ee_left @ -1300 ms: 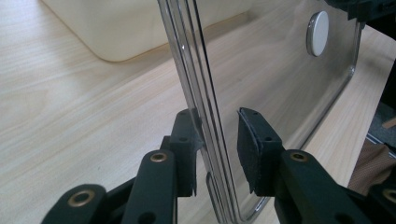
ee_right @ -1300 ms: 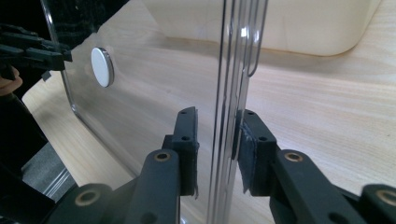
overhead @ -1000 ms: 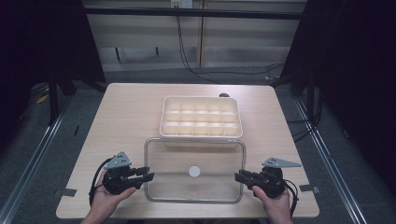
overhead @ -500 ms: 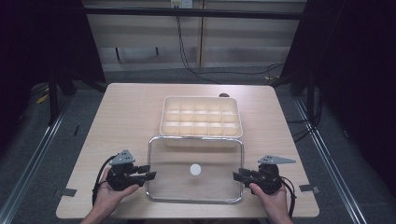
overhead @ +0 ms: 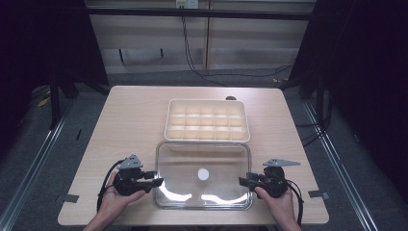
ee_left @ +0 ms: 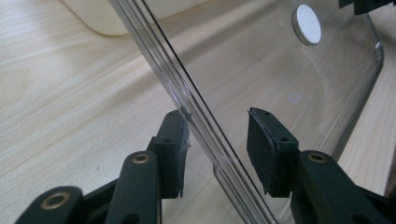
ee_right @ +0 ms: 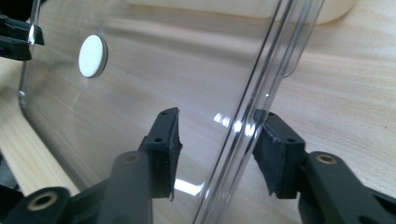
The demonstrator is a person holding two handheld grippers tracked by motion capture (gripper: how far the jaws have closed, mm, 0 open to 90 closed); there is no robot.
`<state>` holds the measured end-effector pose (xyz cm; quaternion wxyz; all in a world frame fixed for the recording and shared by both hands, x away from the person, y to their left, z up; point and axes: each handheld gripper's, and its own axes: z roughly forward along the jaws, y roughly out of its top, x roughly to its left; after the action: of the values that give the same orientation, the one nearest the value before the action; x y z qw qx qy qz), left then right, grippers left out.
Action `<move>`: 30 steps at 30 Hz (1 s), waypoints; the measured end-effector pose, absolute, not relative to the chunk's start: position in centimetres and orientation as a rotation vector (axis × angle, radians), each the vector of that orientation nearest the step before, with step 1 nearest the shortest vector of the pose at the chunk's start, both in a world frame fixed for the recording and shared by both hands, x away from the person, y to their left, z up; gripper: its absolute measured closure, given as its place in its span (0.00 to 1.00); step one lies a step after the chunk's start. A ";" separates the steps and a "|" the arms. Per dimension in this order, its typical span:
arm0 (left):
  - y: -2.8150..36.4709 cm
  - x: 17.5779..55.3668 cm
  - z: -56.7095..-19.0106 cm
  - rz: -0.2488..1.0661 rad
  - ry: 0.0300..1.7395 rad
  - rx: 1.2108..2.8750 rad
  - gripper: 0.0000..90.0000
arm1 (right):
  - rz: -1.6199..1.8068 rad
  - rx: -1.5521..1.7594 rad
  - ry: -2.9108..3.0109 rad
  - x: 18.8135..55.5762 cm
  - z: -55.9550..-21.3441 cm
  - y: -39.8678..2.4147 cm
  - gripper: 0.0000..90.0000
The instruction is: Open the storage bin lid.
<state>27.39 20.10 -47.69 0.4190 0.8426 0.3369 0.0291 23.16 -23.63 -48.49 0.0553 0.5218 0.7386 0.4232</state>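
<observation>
A clear plastic lid [overhead: 202,159] with a white round sticker [overhead: 203,173] lies flat on the table, just in front of a cream compartment box [overhead: 207,120]. My left gripper [overhead: 155,182] is at the lid's left edge and my right gripper [overhead: 244,182] at its right edge. In the left gripper view the lid's rim [ee_left: 201,116] runs between the jaws of the left gripper [ee_left: 217,130], with a gap at the right pad [ee_left: 268,144]. In the right gripper view the rim [ee_right: 252,116] passes between the jaws of the right gripper [ee_right: 217,128], clear of the left pad [ee_right: 166,140]. Both pairs of jaws have just been opening.
The wooden table [overhead: 130,120] has bare surface left, right and behind the box. Its front edge runs just below my hands. Tape marks [overhead: 70,198] sit at the front corners. Cables hang on the wall behind.
Both grippers' jaws have spread apart around the lid's edges. The lid looks slightly lower than a second ago. Both hands have stayed almost where they were.
</observation>
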 end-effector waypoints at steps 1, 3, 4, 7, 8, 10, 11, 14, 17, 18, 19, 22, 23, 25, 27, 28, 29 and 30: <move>20.1 27.4 -47.7 0.066 0.842 2.115 0.64 | 1.277 1.595 2.243 23.2 -48.6 -23.6 0.56; 20.1 27.5 -47.8 0.052 0.840 2.120 0.64 | 1.279 1.602 2.245 23.3 -48.7 -23.8 0.56; 20.0 27.5 -47.9 0.052 0.841 2.122 0.64 | 1.275 1.606 2.246 23.3 -48.7 -23.8 0.56; 20.0 27.5 -48.0 0.047 0.841 2.133 0.63 | 1.252 1.622 2.253 23.3 -48.9 -23.6 0.53; 20.0 27.5 -48.1 0.043 0.843 2.140 0.63 | 1.244 1.626 2.258 23.3 -49.0 -23.6 0.52; 19.9 27.6 -48.2 0.050 0.843 2.147 0.62 | 1.234 1.631 2.262 23.3 -49.1 -23.5 0.51; 19.9 27.6 -48.2 0.050 0.846 2.148 0.62 | 1.228 1.638 2.268 23.4 -49.2 -23.5 0.50; 19.9 27.9 -48.4 0.044 0.854 2.155 0.62 | 1.228 1.660 2.281 23.6 -49.4 -23.5 0.50; 19.9 27.9 -48.4 0.043 0.858 2.155 0.62 | 1.210 1.667 2.287 23.7 -49.5 -23.4 0.48; 19.9 27.9 -48.4 0.044 0.860 2.156 0.62 | 1.211 1.665 2.288 23.7 -49.5 -23.3 0.48; 19.9 27.9 -48.5 0.043 0.859 2.156 0.62 | 1.206 1.666 2.292 23.7 -49.4 -23.3 0.47; 19.7 28.0 -48.6 0.029 0.864 2.167 0.60 | 1.182 1.653 2.294 23.7 -49.5 -23.2 0.45; 19.7 27.9 -48.6 0.029 0.865 2.171 0.59 | 1.181 1.648 2.290 23.7 -49.5 -23.2 0.45; 19.6 27.9 -48.6 0.033 0.867 2.174 0.59 | 1.175 1.641 2.290 23.7 -49.5 -23.2 0.45; 19.6 28.0 -48.7 0.018 0.869 2.176 0.58 | 1.167 1.640 2.281 23.7 -49.6 -23.2 0.45; 19.5 28.0 -48.8 0.019 0.872 2.177 0.58 | 1.155 1.636 2.277 23.7 -49.5 -23.2 0.45; 19.4 28.0 -48.8 0.016 0.871 2.185 0.57 | 1.147 1.636 2.272 23.7 -49.5 -23.1 0.45; 19.4 28.1 -48.8 0.021 0.870 2.189 0.55 | 1.141 1.638 2.270 23.7 -49.5 -23.1 0.45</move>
<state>28.06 19.38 -48.84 0.3832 0.8584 0.3410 0.0081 23.74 -23.10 -49.51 0.0594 0.5409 0.7496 0.3769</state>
